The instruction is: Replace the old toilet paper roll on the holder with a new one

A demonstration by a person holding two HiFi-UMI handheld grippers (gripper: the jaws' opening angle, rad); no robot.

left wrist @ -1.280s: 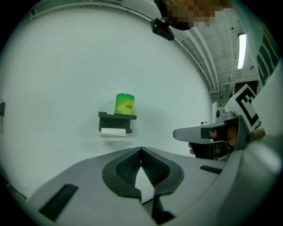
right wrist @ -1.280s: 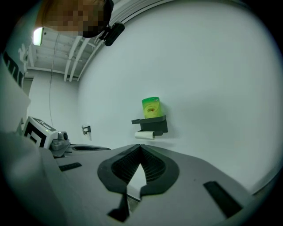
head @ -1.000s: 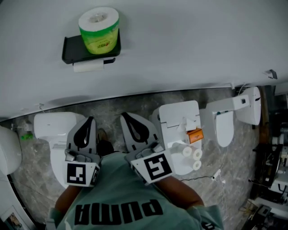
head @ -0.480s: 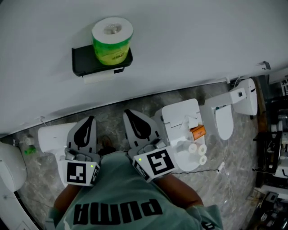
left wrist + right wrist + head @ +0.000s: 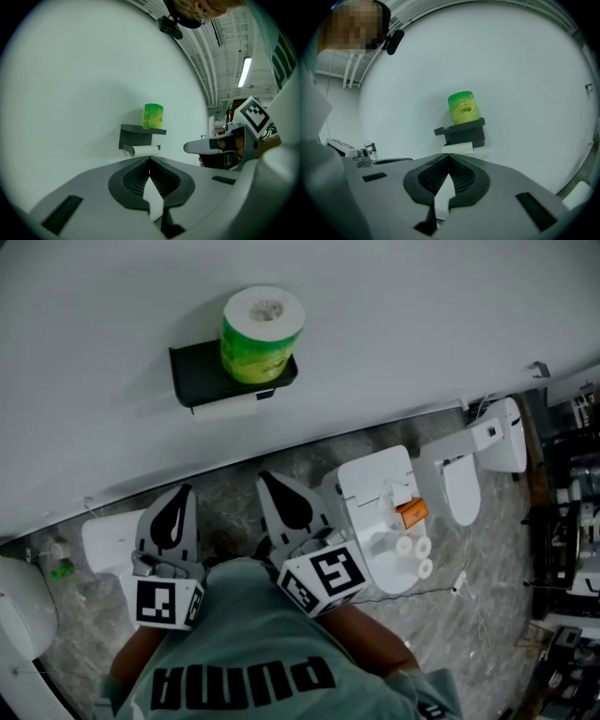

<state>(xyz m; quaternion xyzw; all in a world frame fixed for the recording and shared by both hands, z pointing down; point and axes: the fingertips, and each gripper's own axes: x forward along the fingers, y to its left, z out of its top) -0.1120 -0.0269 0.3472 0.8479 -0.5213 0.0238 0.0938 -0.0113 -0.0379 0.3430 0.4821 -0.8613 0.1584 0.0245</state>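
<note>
The left gripper [image 5: 178,495] and right gripper [image 5: 274,488] are both sitting clenched on nothing. One will need to be opening well before arrival (likely the right) and lining up square with the old roll [image 5: 225,408]. Both are pointing nearly level at the wall, side by side. Well ahead, the holder [image 5: 199,367] is hanging the old roll underneath, with the new roll [image 5: 261,336] standing on top.

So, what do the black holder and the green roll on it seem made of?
Holder: probably plastic or painted metal; matte black, flat walls, sharp edges.
Roll: white paper wound around a core, in a green printed wrapper, likely thin plastic film.
</note>
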